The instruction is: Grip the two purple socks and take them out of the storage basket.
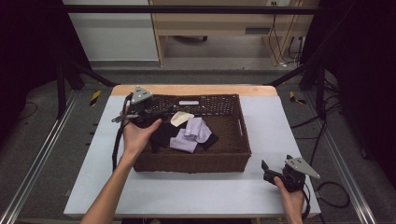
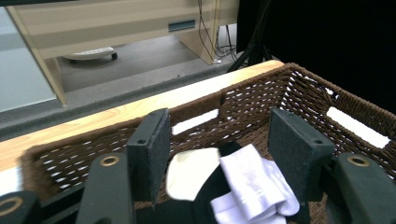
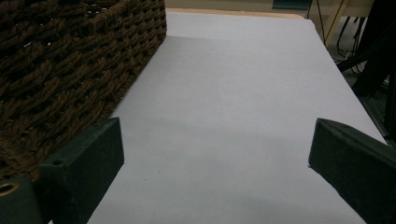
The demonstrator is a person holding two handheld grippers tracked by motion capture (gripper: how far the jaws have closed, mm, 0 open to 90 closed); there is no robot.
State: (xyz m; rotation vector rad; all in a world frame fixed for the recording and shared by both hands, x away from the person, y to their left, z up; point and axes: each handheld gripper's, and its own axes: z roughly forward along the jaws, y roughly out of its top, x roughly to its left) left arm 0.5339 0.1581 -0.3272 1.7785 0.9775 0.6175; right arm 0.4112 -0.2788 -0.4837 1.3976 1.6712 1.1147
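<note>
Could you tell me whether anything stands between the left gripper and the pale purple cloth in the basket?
Nothing visible does. The left gripper hangs over the basket, inside its near-left rim, jaws open and empty. The pale purple cloth lies straight ahead between the jaws, on top of a black cloth, with a cream cloth beside it.

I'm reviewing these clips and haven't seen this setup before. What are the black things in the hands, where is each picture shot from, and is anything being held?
A person holds a hand-operated two-jaw tool in each hand. The high view looks down on the table; the other two views come from cameras riding on each gripper. The left gripper hangs open over a brown wicker basket, above the socks inside: lavender, cream and black ones. Nothing is between its jaws. The right gripper waits open and empty above bare table, just right of the basket.
</note>
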